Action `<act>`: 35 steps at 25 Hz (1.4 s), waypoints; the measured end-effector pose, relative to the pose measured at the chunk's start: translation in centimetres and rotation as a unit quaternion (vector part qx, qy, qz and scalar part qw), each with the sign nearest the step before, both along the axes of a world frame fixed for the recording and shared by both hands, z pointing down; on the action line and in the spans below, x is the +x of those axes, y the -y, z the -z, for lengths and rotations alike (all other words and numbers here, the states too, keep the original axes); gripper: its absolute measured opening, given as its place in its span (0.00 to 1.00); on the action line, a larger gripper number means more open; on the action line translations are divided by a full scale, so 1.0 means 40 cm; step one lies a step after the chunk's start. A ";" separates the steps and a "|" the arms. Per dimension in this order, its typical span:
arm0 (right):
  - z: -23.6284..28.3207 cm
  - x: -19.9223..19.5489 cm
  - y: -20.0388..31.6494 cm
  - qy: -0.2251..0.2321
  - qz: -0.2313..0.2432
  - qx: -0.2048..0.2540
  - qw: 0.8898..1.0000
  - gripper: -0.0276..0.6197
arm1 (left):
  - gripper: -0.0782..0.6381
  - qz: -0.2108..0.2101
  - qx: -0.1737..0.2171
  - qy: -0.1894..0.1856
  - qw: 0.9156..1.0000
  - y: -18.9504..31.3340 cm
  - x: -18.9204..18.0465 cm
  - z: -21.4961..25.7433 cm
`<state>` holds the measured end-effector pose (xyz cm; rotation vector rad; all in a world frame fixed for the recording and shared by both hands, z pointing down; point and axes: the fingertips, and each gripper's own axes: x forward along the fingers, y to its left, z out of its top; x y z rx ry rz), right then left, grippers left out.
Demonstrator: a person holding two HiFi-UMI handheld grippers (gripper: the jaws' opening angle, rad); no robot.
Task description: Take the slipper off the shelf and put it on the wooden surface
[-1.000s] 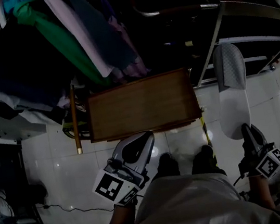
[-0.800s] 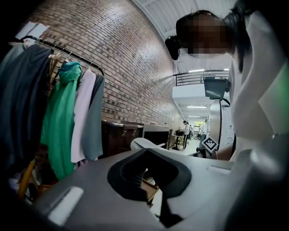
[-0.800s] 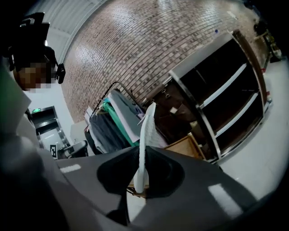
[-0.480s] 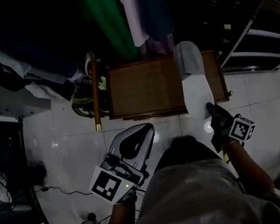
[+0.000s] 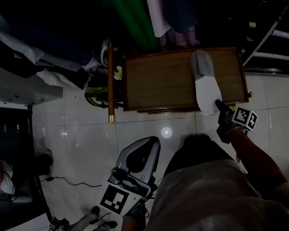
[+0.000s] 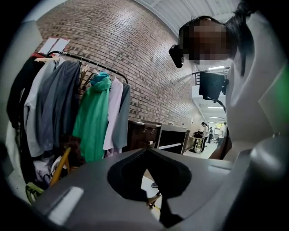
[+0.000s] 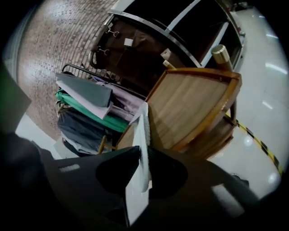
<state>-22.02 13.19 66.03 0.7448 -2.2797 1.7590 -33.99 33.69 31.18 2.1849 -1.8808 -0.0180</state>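
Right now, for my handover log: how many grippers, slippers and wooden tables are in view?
grippers: 2 (left gripper, right gripper)
slipper: 1
wooden table: 1
Total: 4

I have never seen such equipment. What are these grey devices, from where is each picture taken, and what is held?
There is no robot: a person holds a two-jaw gripper in each hand. One picture comes from a head camera looking down; the others come from cameras on the grippers. The right gripper has its jaws shut on a slipper, held over the wooden table. The left gripper is shut and empty.
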 end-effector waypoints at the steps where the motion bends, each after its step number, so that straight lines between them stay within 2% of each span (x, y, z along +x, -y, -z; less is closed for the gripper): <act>1: -0.017 0.007 -0.001 -0.010 -0.001 -0.011 1.000 0.13 | 0.09 -0.001 -0.002 0.000 1.000 0.000 0.009 -0.001; 3: -0.032 0.018 0.001 -0.029 0.005 -0.016 0.999 0.28 | 0.09 -0.007 -0.003 0.000 1.000 0.004 0.024 -0.003; 5: -0.029 0.038 0.002 -0.052 0.013 -0.004 0.999 0.38 | 0.09 -0.012 -0.007 -0.001 1.000 0.010 0.033 -0.013; 7: -0.009 0.082 0.005 -0.085 0.012 0.019 0.996 0.41 | 0.09 -0.014 -0.015 0.000 1.000 0.022 0.036 -0.029; 10: 0.099 0.164 0.027 -0.123 0.010 0.093 0.988 0.41 | 0.09 -0.020 -0.008 -0.005 1.000 0.047 0.039 -0.023; 12: 0.247 0.193 0.025 -0.109 0.039 0.178 0.977 0.41 | 0.09 -0.034 0.008 -0.007 0.999 0.060 0.051 0.007; 15: 0.532 0.196 -0.018 -0.055 0.098 0.308 0.945 0.41 | 0.09 -0.063 0.026 -0.012 0.998 0.079 0.082 0.045; 18: 0.764 0.173 -0.069 -0.005 0.125 0.405 0.906 0.41 | 0.09 -0.098 0.044 -0.018 0.994 0.112 0.117 0.081; 22: 0.909 0.138 -0.122 0.025 0.153 0.493 0.856 0.41 | 0.09 -0.151 0.074 -0.025 0.985 0.168 0.185 0.128; 24: 0.930 0.127 -0.143 0.023 0.168 0.515 0.840 0.41 | 0.09 -0.180 0.086 -0.029 0.979 0.197 0.226 0.153; 28: 0.940 0.125 -0.171 0.017 0.180 0.530 0.828 0.41 | 0.09 -0.220 0.095 -0.032 0.970 0.231 0.287 0.202; 32: 0.923 0.153 -0.161 -0.002 0.186 0.532 0.826 0.40 | 0.09 -0.232 0.090 -0.020 0.968 0.241 0.312 0.185; 35: 0.930 0.145 -0.158 0.002 0.181 0.526 0.831 0.40 | 0.09 -0.226 0.081 -0.017 0.971 0.248 0.303 0.177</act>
